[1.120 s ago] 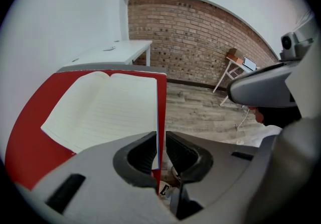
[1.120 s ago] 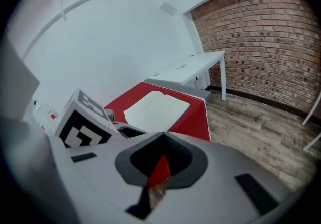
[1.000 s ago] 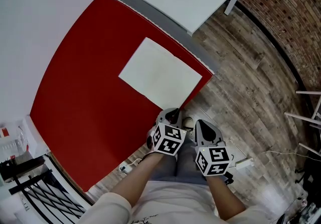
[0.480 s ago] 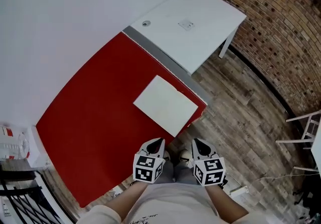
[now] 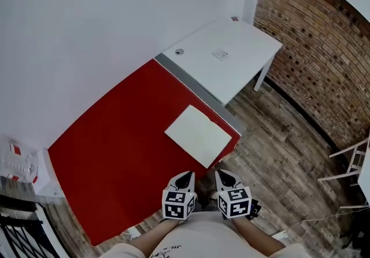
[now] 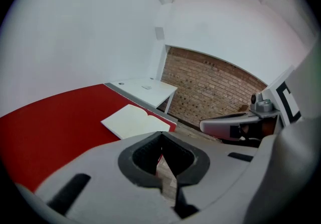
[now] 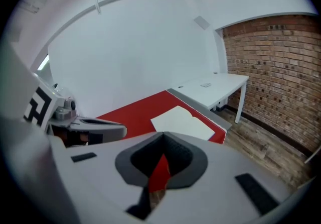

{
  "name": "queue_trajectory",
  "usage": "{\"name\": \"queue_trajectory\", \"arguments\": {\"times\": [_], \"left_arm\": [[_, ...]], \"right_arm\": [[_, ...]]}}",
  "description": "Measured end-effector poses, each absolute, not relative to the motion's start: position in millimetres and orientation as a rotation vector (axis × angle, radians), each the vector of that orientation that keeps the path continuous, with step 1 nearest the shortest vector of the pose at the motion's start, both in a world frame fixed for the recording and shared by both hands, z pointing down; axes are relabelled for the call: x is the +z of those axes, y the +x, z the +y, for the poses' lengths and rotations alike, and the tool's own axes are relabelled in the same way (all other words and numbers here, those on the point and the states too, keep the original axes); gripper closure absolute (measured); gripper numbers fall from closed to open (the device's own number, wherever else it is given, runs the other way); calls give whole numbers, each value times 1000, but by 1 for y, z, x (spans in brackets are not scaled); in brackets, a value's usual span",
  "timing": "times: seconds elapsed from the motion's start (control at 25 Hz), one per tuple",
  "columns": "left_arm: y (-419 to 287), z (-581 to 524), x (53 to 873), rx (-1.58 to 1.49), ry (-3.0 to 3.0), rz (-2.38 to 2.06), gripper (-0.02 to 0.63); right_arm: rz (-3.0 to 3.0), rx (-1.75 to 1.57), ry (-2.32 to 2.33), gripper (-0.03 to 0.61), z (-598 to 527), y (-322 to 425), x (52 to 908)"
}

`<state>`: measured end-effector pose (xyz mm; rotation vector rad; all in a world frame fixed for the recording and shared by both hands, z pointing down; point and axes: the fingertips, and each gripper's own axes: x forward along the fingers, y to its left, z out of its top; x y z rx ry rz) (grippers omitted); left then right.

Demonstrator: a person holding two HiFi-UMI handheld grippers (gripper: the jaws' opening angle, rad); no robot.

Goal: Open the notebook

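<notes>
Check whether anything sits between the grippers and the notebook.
Nothing visible does. The notebook lies open near the red table's corner. The left gripper and right gripper, both shut and empty, hang by its near edge, only bare tabletop between.

You worked in an office room: white desk point(image 5: 231, 72) and brick wall point(image 5: 312, 37) ahead of your right gripper point(image 5: 222, 174), plank floor point(image 5: 289, 147) beneath.

Grey left gripper point(image 5: 184, 177) and right gripper point(image 5: 223, 174); black-and-white marker cubes point(image 5: 178, 203); pale sleeves point(image 5: 124, 249); white shirt point(image 5: 196, 240).
</notes>
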<state>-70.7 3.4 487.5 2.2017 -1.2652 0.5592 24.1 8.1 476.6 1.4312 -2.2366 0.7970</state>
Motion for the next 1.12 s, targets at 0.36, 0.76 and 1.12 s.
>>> {"name": "queue_trajectory", "arguments": {"times": [0.36,0.76,1.12], "left_arm": [[-78,13,492,532,2162,-1233,607],[-78,18,483,528,2209,-1223,607],[-75,16,485,541,2206,-1215,607]], "right_arm": [[-2229,797,1438,572,17,15,476],[-2233,743,1393,572,30,-3,471],[-2240,766,1391,572,26,1,470]]}}
